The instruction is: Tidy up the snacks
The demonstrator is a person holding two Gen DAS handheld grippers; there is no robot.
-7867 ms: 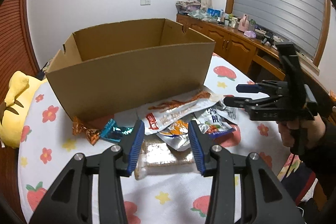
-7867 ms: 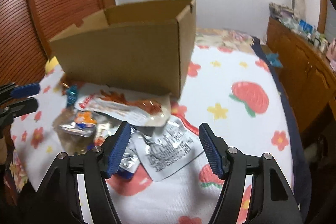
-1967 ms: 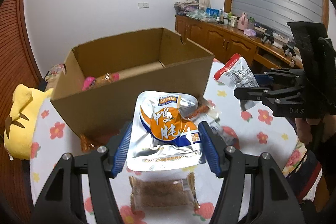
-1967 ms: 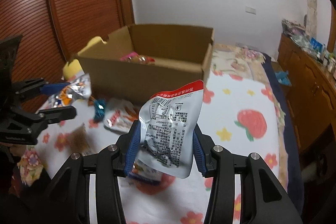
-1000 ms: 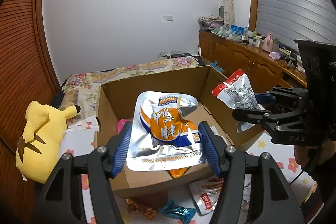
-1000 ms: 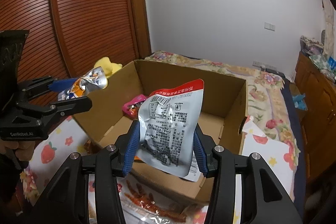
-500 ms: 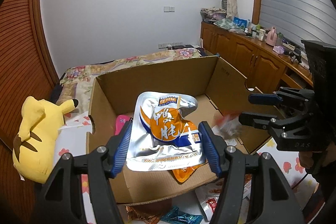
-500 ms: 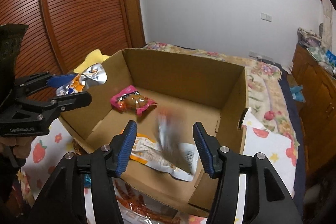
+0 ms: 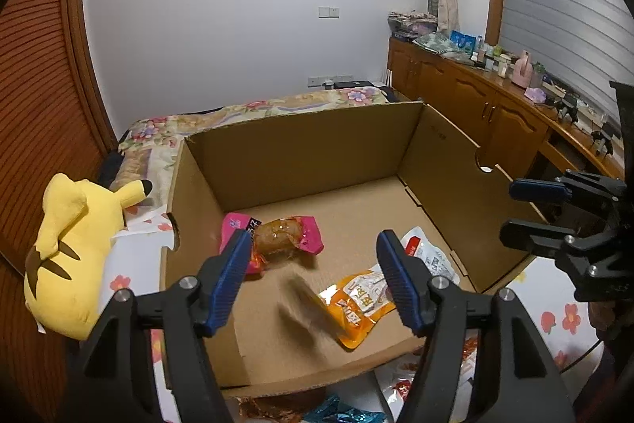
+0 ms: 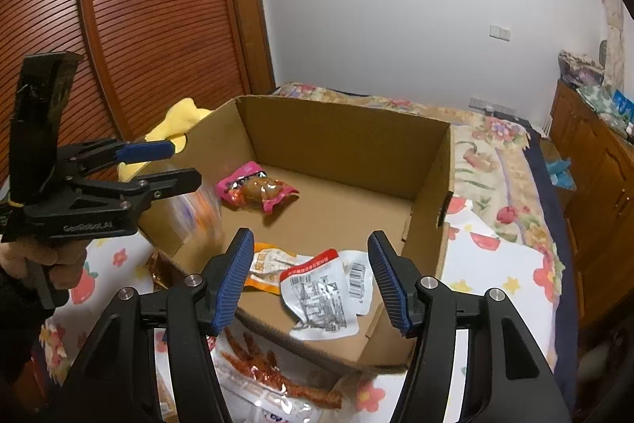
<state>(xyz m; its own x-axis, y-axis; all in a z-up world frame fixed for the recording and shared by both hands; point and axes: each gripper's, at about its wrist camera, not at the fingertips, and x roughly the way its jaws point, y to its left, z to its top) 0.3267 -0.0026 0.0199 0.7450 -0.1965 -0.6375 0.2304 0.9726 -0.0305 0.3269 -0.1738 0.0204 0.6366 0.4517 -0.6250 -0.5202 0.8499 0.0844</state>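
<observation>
An open cardboard box point(image 9: 301, 149) point(image 10: 344, 141) stands on the flowered tablecloth. Inside lie a pink-wrapped snack point(image 9: 277, 234) point(image 10: 257, 191), an orange pouch point(image 9: 360, 302) point(image 10: 265, 270) and a silver pouch with a red top point(image 10: 321, 298) point(image 9: 430, 258). A blurred silver-and-orange pouch point(image 9: 303, 304) point(image 10: 196, 213) is falling below my left gripper into the box. My left gripper point(image 9: 315, 278) point(image 10: 166, 165) is open and empty over the box's near-left part. My right gripper point(image 10: 311, 278) point(image 9: 519, 207) is open and empty over the box's right side.
Loose snacks lie on the table in front of the box: a clear pack of red strips point(image 10: 277, 375), and brown point(image 9: 277, 405) and blue point(image 9: 337, 413) wrapped sweets. A yellow plush toy point(image 9: 71, 248) lies left of the box. A bed point(image 10: 491, 145) is behind, wooden cabinets point(image 9: 475, 106) at right.
My left gripper has opened and let go of the silver-and-orange pouch, which is dropping into the box. The silver pouch dropped by my right gripper now lies at rest on the box floor.
</observation>
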